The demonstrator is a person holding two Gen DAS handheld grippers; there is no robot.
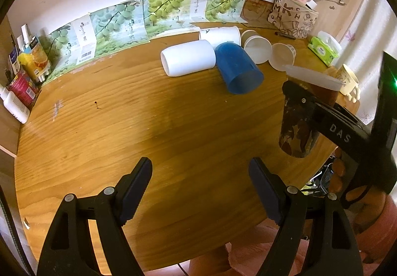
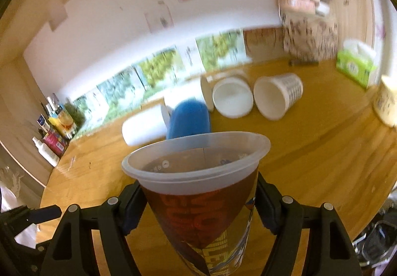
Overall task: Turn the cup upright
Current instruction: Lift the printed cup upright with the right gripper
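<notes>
1. Our right hand-held gripper [image 2: 198,206] is pinching the printed cup [image 2: 201,201], one pad on each side just under the translucent rim, mouth up, low centre of the right wrist frame.
2. In the left wrist frame that same printed cup [image 1: 301,122] hangs at the right edge, clear of the desk [image 1: 139,132], tilted slightly.
3. Our left hand-held gripper [image 1: 201,191] sits at the bottom of its frame, fingers spread wide with nothing between them.
4. Upper centre, cups lie on their sides: a white cup [image 1: 187,57] touching a blue cup [image 1: 238,68], paper cups [image 1: 258,49] just beside them.
5. The right wrist view is blurred.
</notes>
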